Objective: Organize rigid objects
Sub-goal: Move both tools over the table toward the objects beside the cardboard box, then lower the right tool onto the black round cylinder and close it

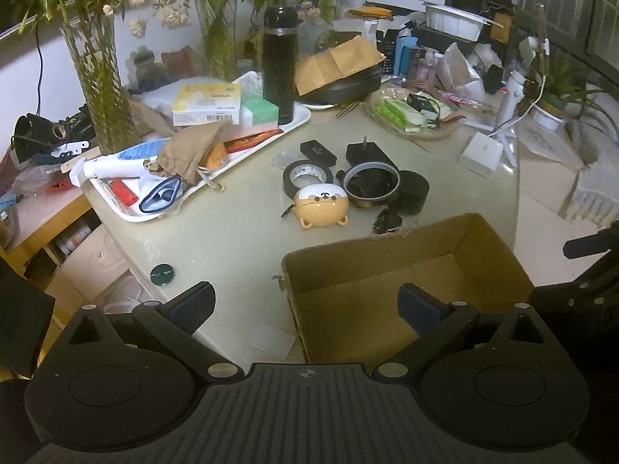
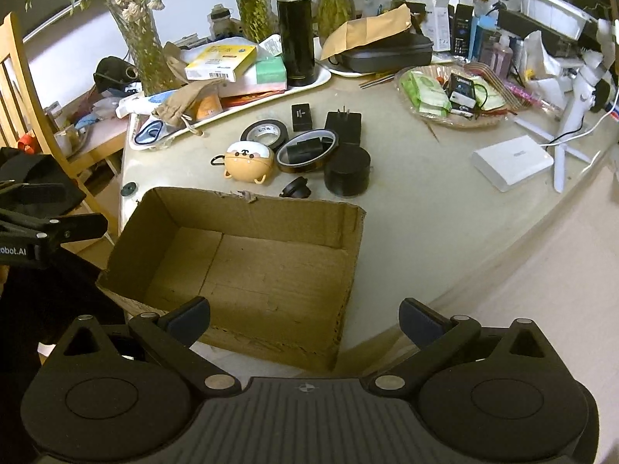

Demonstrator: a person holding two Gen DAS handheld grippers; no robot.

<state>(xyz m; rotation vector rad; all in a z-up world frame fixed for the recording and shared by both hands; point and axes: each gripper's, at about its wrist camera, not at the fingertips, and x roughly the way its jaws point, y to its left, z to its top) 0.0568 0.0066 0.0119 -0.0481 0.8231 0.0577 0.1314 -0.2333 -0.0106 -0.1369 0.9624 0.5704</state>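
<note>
Table (image 2: 425, 208): pale round top, crowded along its far side, barer toward the near edge.
Box (image 2: 247, 259): open cardboard box at the table's near edge, nothing inside; torn rim on the far wall. In the left wrist view the box (image 1: 406, 266) sits ahead and to the right.
Tray (image 1: 298, 121): long white tray at the far left of the table, piled with cartons, a tube, a cloth pouch and a tall black flask (image 2: 296, 31) standing upright.
Basket (image 2: 448, 114): shallow dish at the far right holding green packets and small black items.
White block (image 2: 510, 162): flat on the table to the right, well apart from the box.
Left gripper (image 1: 305, 305): fingers spread wide, holding nothing, above the box's left wall and the table edge.
Right gripper (image 2: 303, 319): fingers spread wide, holding nothing, over the near wall of the box.
Black can (image 2: 347, 170): short round tin just beyond the box.
Amber tape (image 2: 307, 150): roll lying flat, touching the can, with a dark object inside its ring.
Black tape (image 2: 267, 133): roll lying flat, just behind the bear case.
Bear case (image 2: 247, 162): tan and white, with a black clip, near the box's far wall.
Plug (image 2: 344, 123): black adapter, prongs pointing away.
Black case (image 2: 301, 116): small, beside the plug.
Lens (image 2: 296, 187): small black piece between the can and the box.
Disc (image 2: 129, 188): dark round piece at the table's left edge.
</note>
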